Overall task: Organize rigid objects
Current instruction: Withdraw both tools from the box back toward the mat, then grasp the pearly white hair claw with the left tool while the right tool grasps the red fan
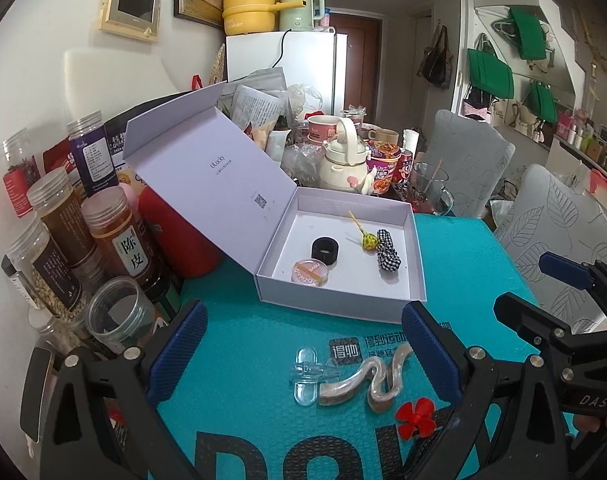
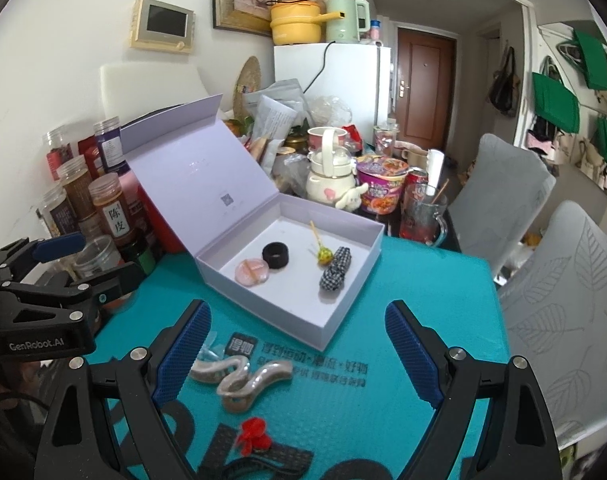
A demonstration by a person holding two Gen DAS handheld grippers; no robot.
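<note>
Lavender box (image 1: 339,304) lid up – both tools, left (image 1: 303,354) and right (image 2: 299,354), wide, empty – above wavy clip (image 1: 363,380).

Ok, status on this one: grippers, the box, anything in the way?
Left gripper and right gripper open, empty. Box open, four items inside. Wavy clip, clear clip, red flower on mat. Nothing blocking.

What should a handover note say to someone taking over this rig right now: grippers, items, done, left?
Left gripper: open, empty, over the teal mat.
Right gripper: open, empty, beside it.
Open white box holds a black ring, pink round case, lollipop and checkered scrunchie.
Left on the mat in front of the box: clear clip, wavy hair clip, red flower clip.
Box lid open.
</note>
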